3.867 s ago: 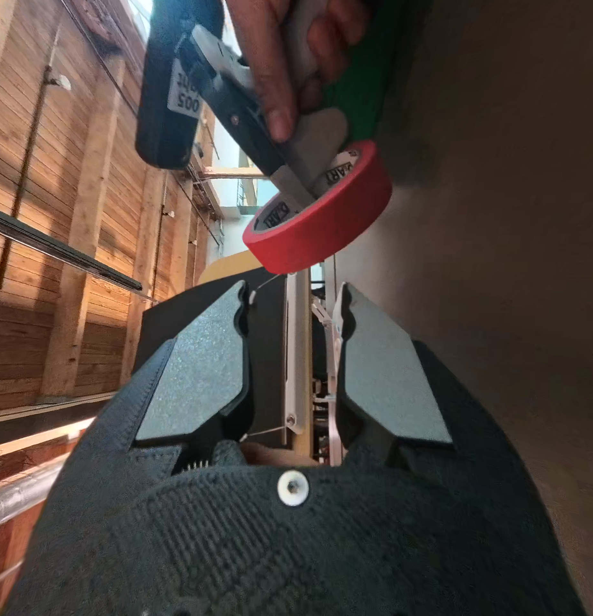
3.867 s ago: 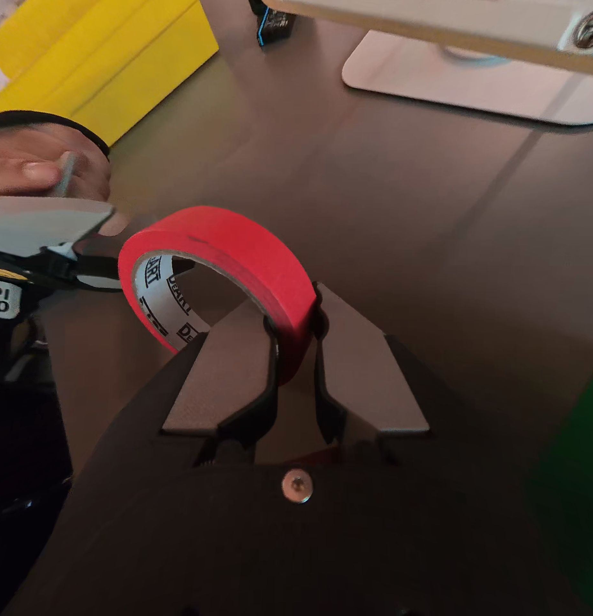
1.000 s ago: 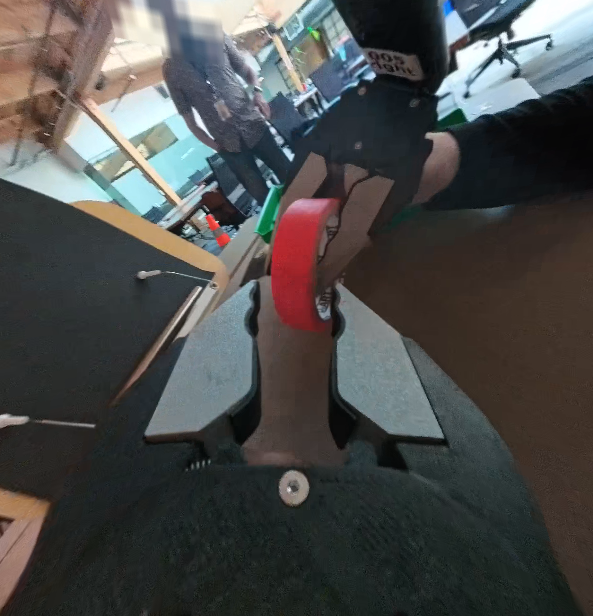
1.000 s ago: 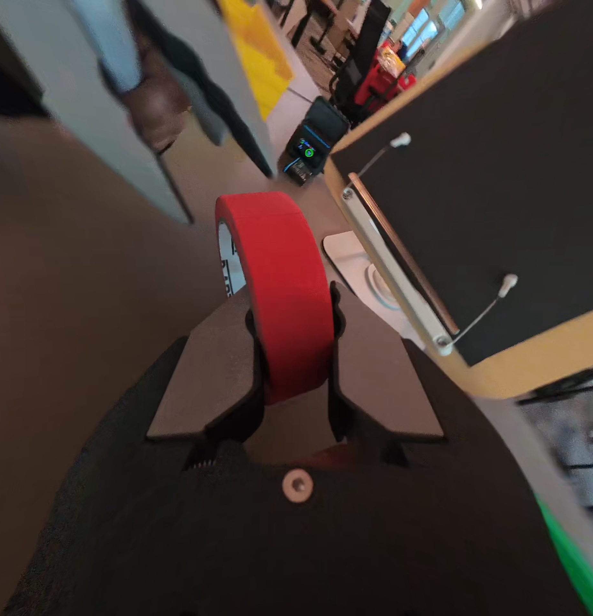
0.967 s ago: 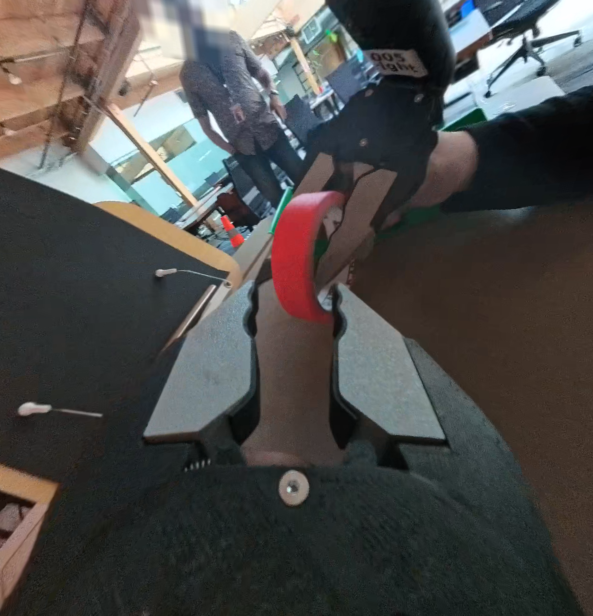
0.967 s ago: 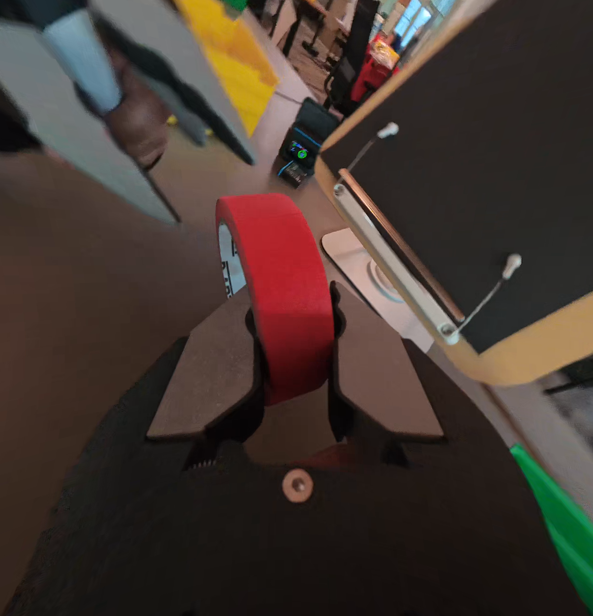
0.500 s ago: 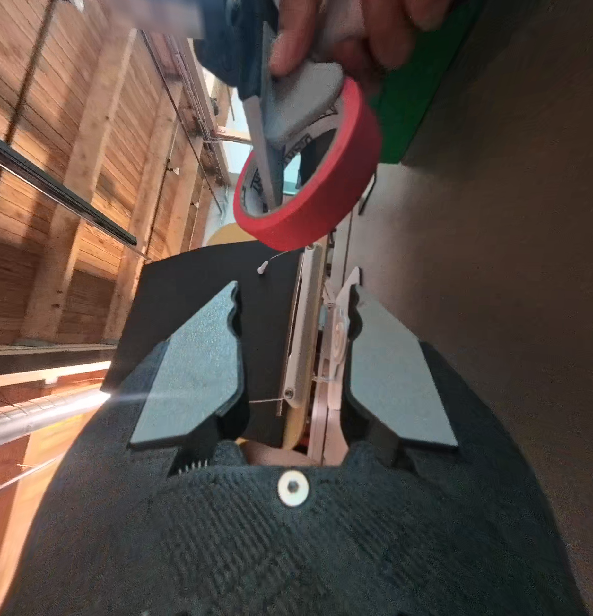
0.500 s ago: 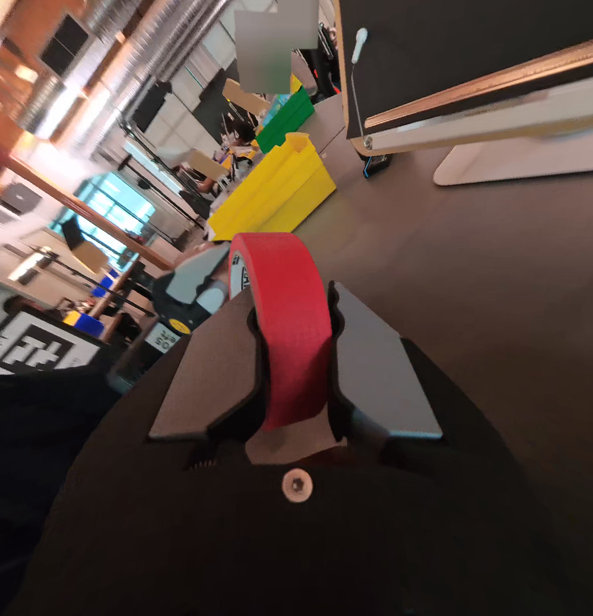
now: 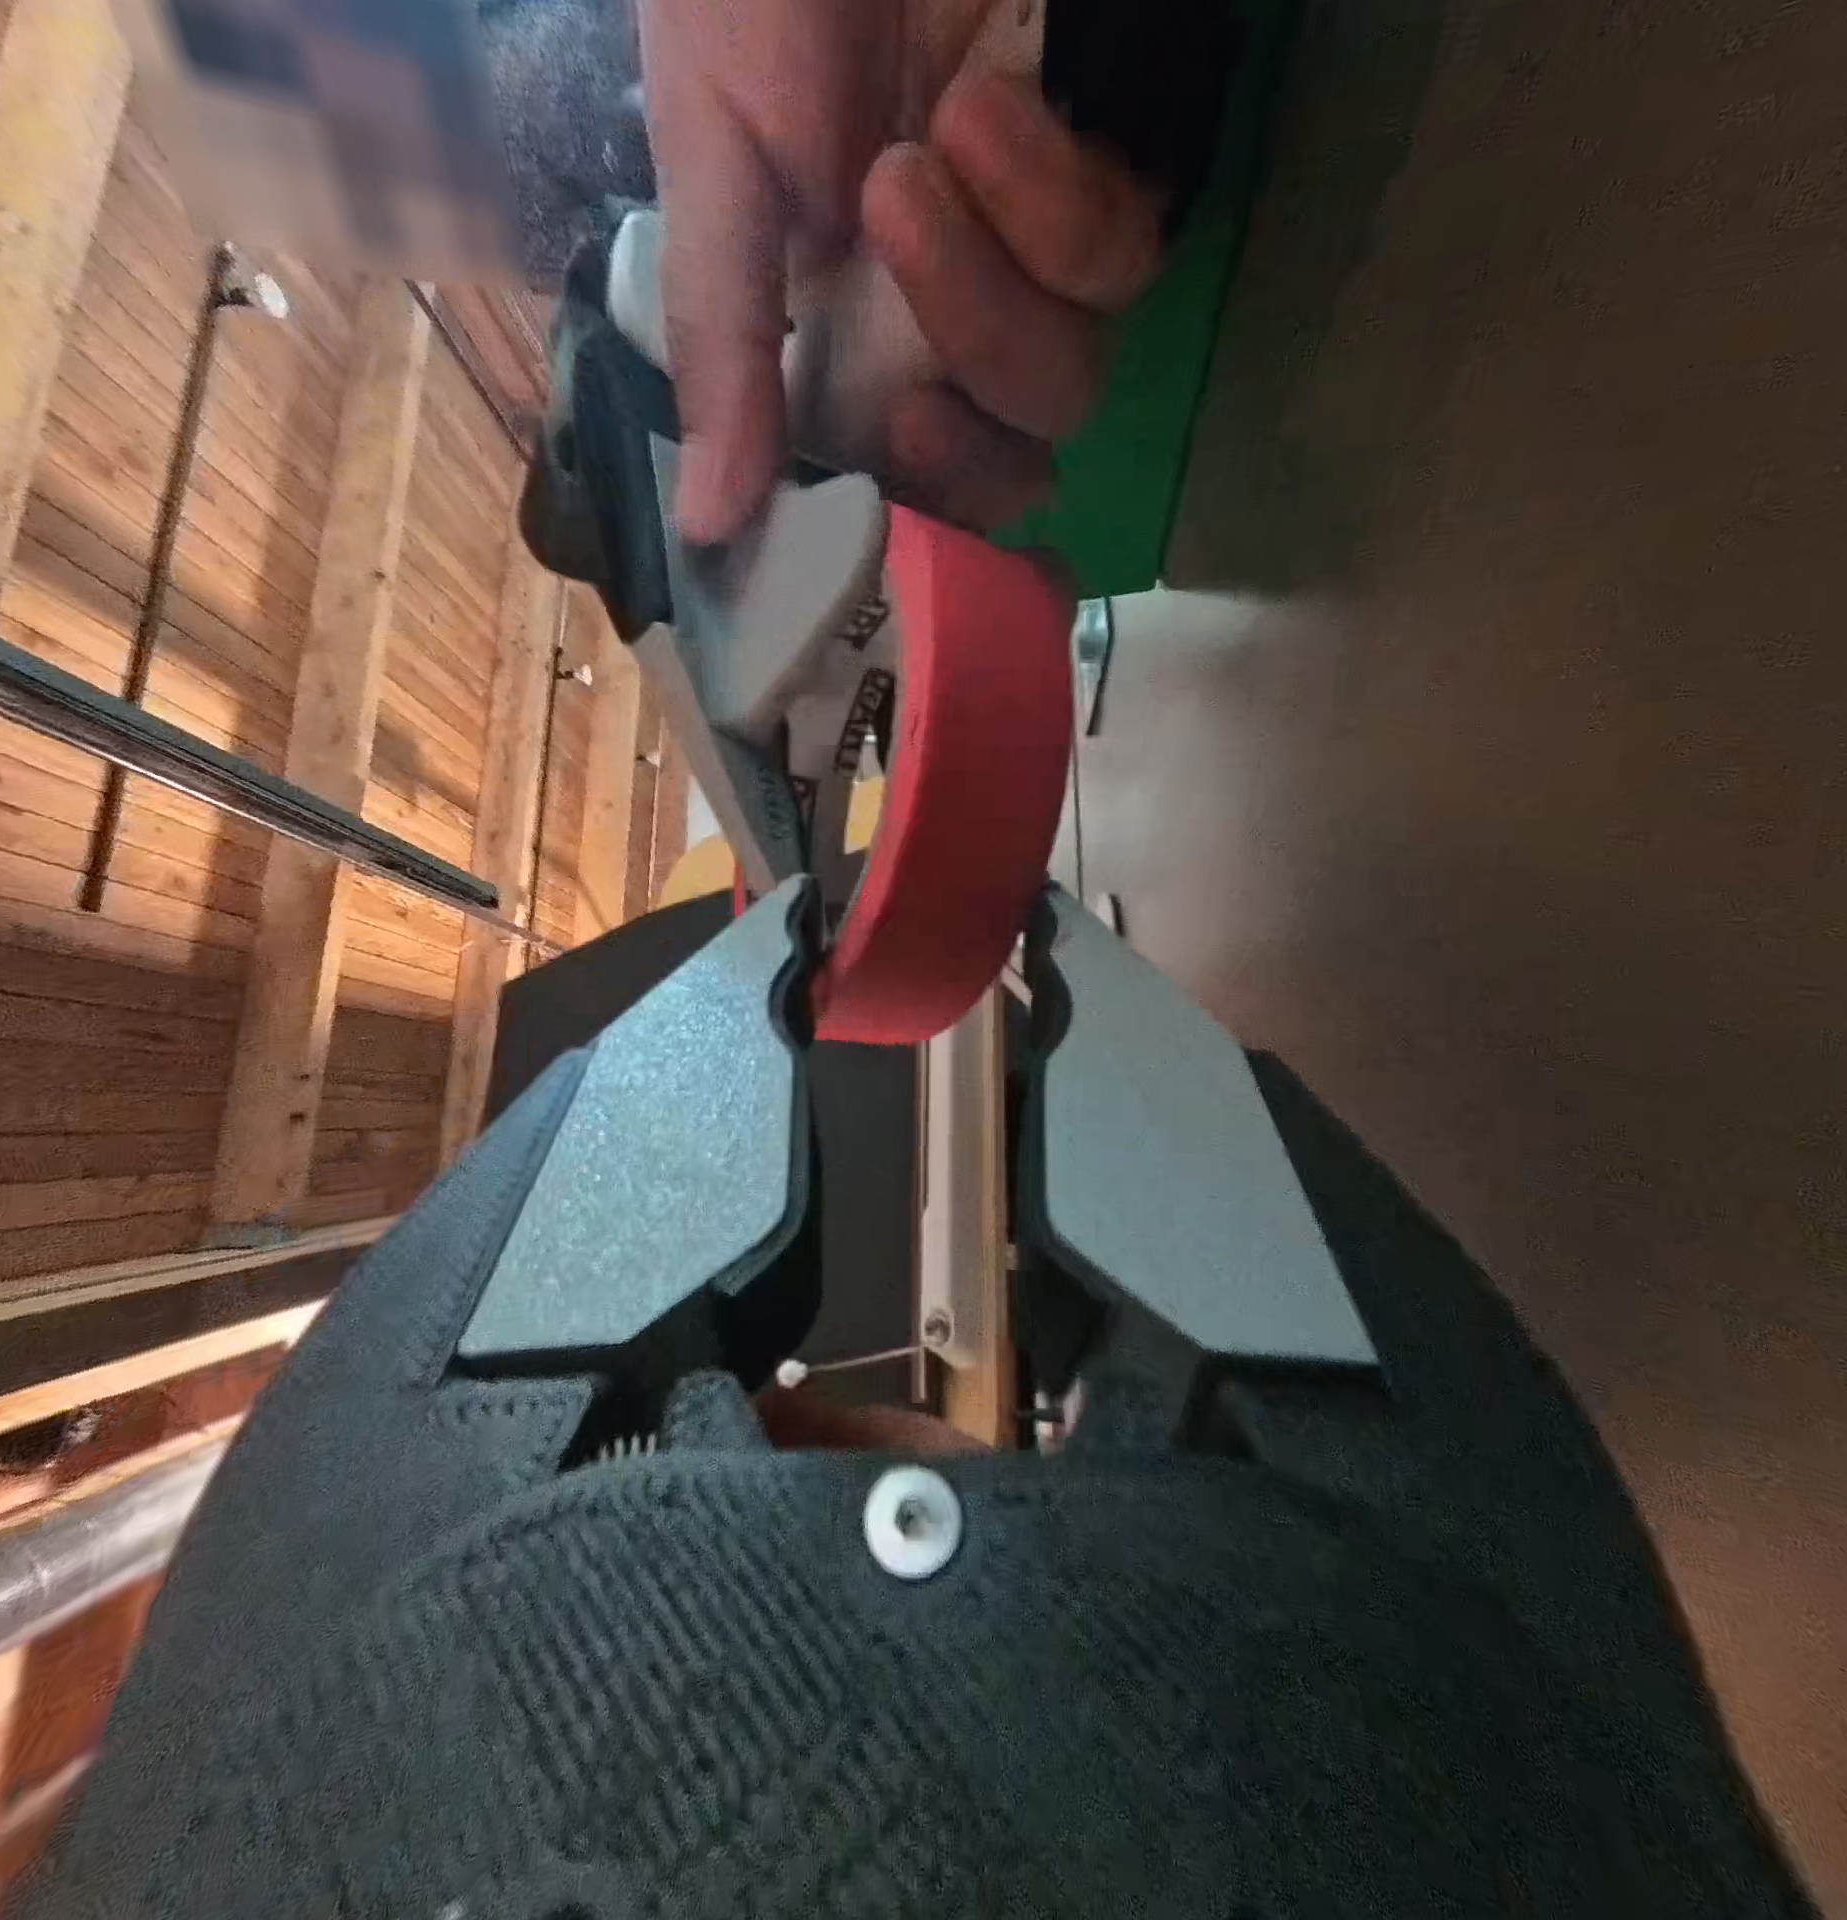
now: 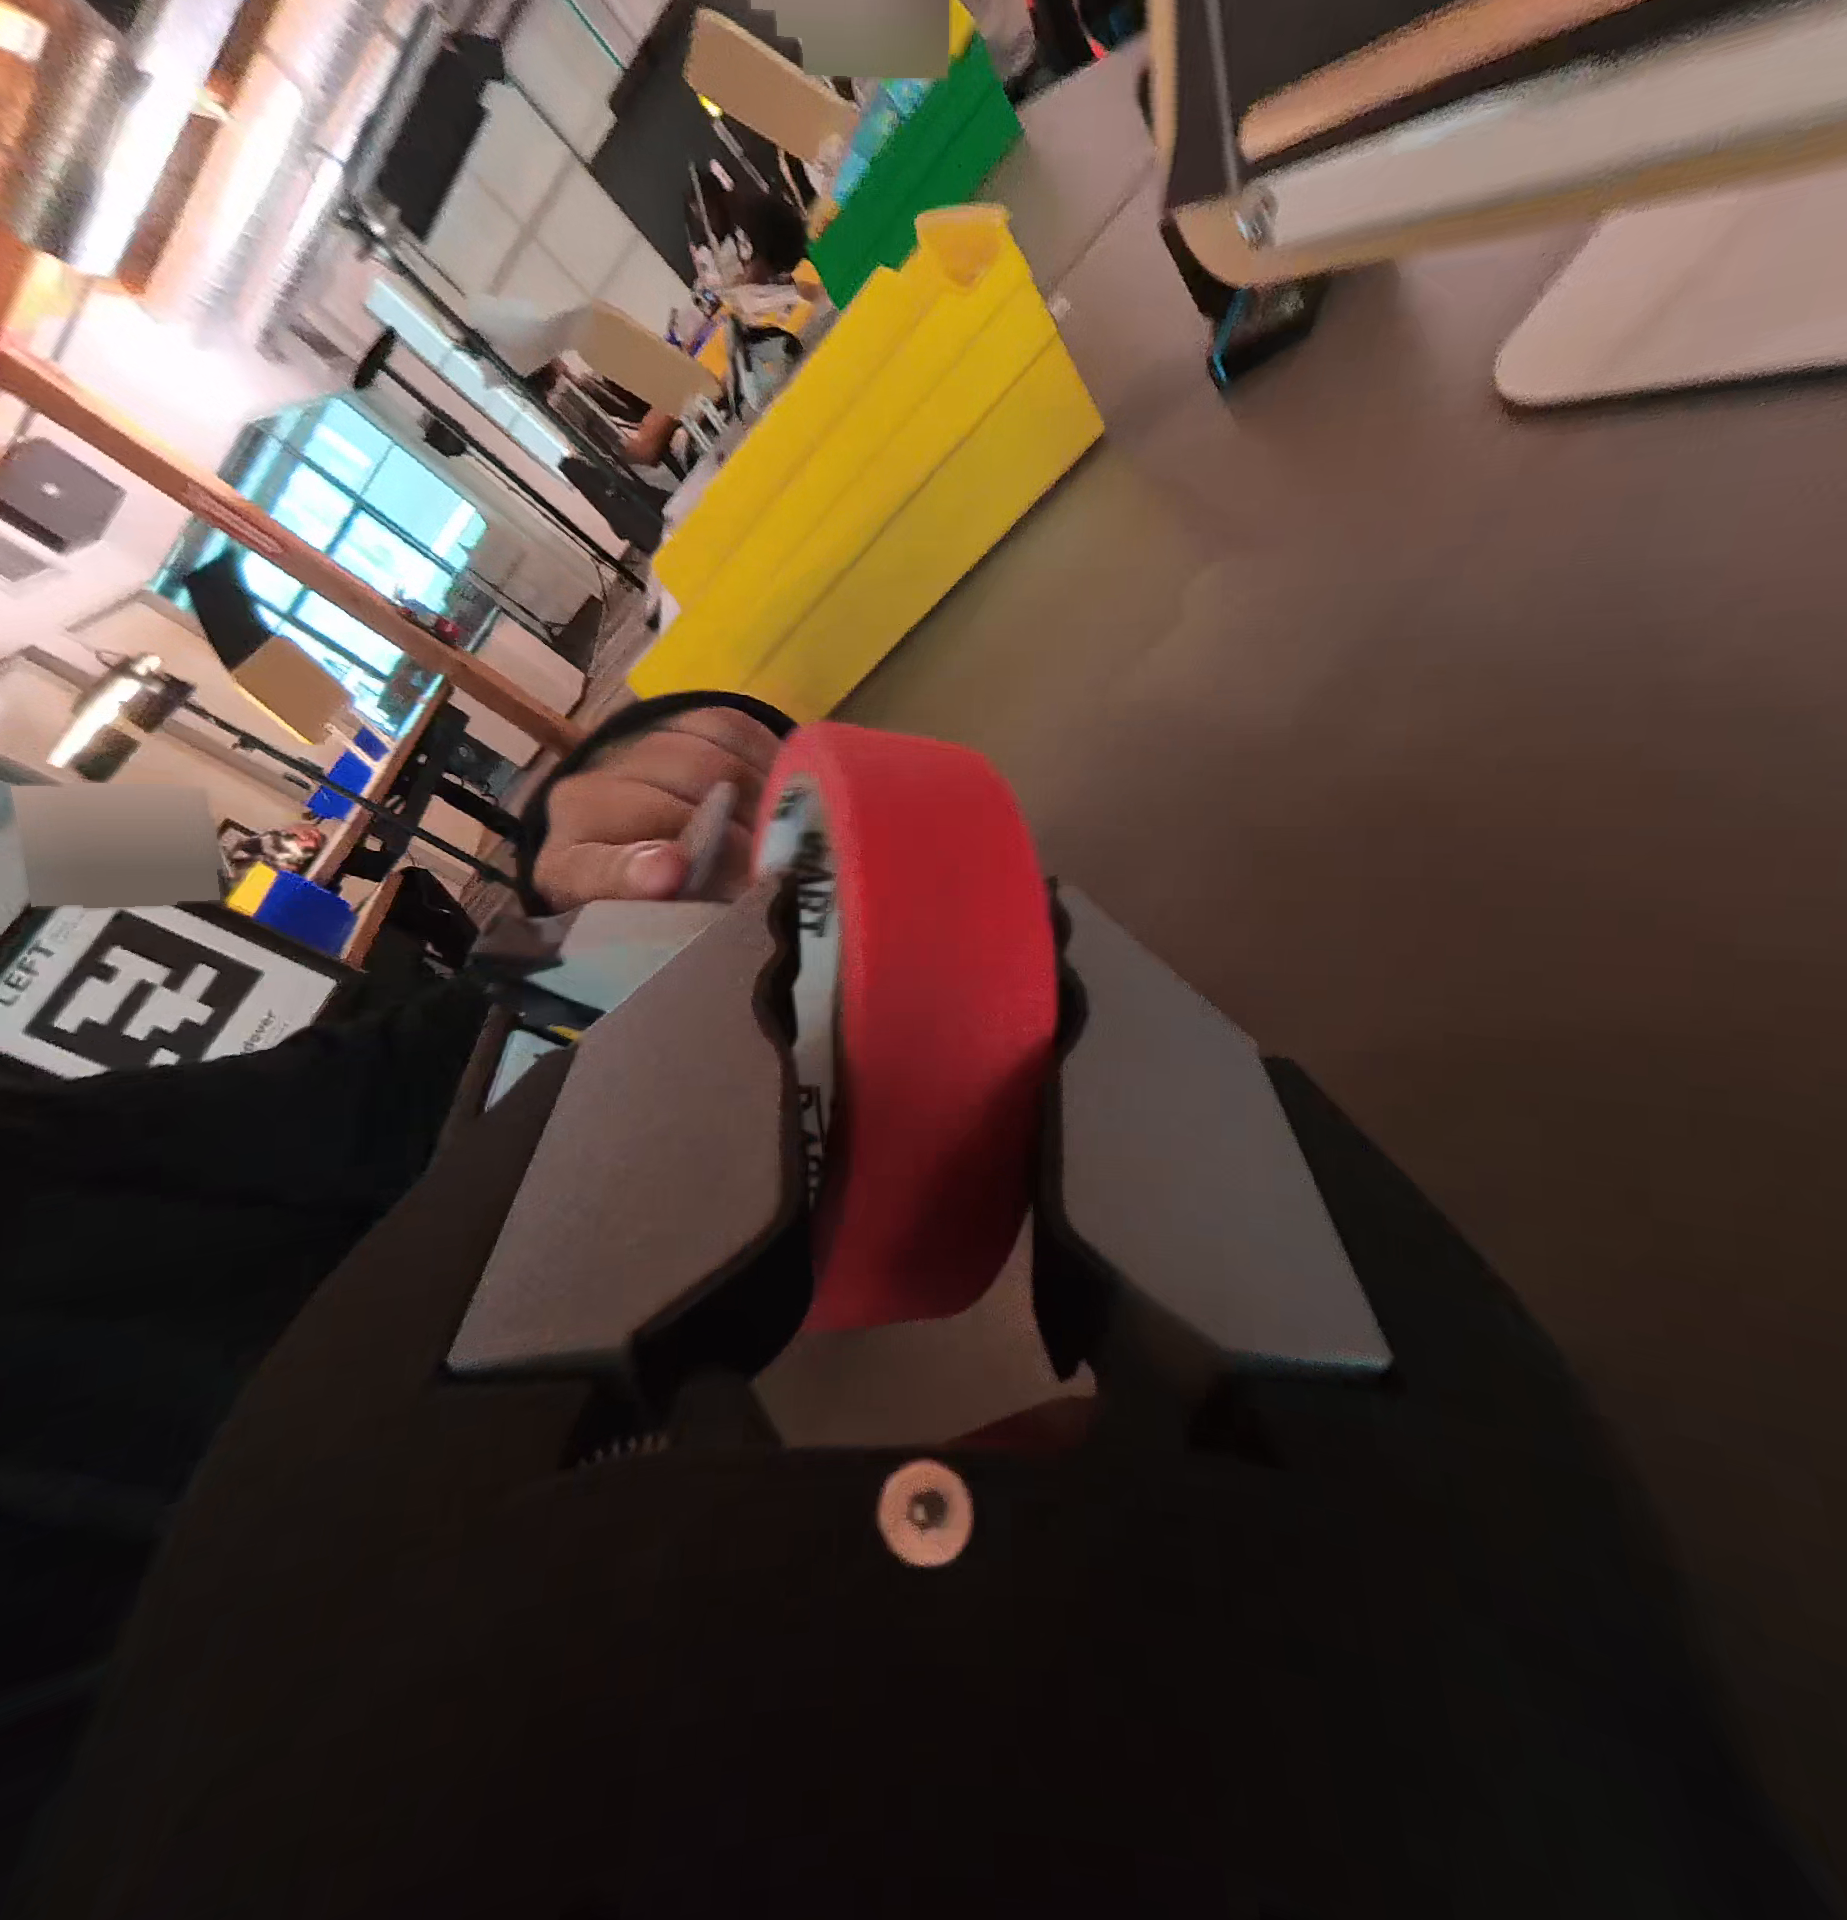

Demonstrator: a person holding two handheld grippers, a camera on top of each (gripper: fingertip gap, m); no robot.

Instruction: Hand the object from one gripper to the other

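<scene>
The red tape roll point(image 10: 940, 997) stands on edge between the fingers of my right gripper point(image 10: 914, 935), which is shut on it. In the left wrist view the roll point(image 9: 960, 790) hangs down from the right gripper's grey fingers point(image 9: 784, 613), held by a hand point(image 9: 846, 260). Its lower rim sits between the tips of my left gripper point(image 9: 924, 935). The left jaws are open. The left finger touches the roll's edge and a small gap shows at the right finger. The left gripper's grey finger point(image 10: 628, 925) and the hand holding it point(image 10: 628, 821) show just left of the roll.
A brown table point(image 10: 1470, 727) lies below. On it are a yellow bin point(image 10: 877, 499), a green bin point(image 10: 919, 177) and a white monitor base point(image 10: 1677, 301). A green bin point(image 9: 1137, 416) and a black board point(image 9: 867, 1143) lie beyond the roll. A wooden wall point(image 9: 223, 727) is on the left. My two grippers' fingertips are within a few centimetres of each other.
The roll, which hung clear above my left fingers half a second ago, now reaches down between their tips. The left jaws have narrowed a little. The right gripper still grips the roll.
</scene>
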